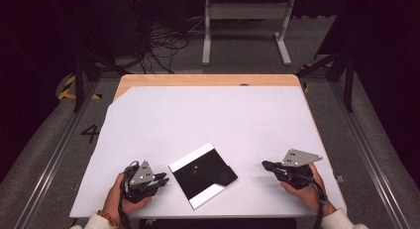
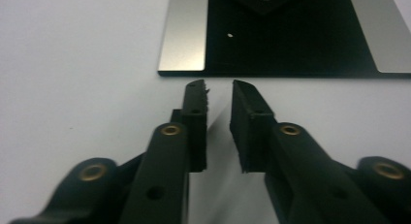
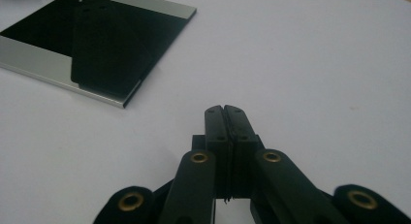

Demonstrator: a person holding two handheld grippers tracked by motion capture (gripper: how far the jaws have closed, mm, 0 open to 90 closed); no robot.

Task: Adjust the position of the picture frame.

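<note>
A square black plate (image 1: 203, 175) with a silver strip along two opposite edges lies flat on the white table sheet (image 1: 213, 115), near the front. A smaller black piece lies on top of it. My left gripper (image 1: 164, 180) rests on the sheet just left of the plate. In the left gripper view its tips (image 2: 219, 86) stop short of the plate's edge (image 2: 291, 44), with a narrow gap and nothing between them. My right gripper (image 1: 265, 165) lies to the plate's right, well apart from it. Its jaws (image 3: 224, 108) are pressed together and empty, with the plate (image 3: 97, 44) farther off.
The white sheet covers a wooden tabletop (image 1: 208, 80) whose far edge shows. Beyond the table stand a white metal frame (image 1: 245, 21) and loose cables (image 1: 163, 43) on the grey floor. Dark stands flank both sides.
</note>
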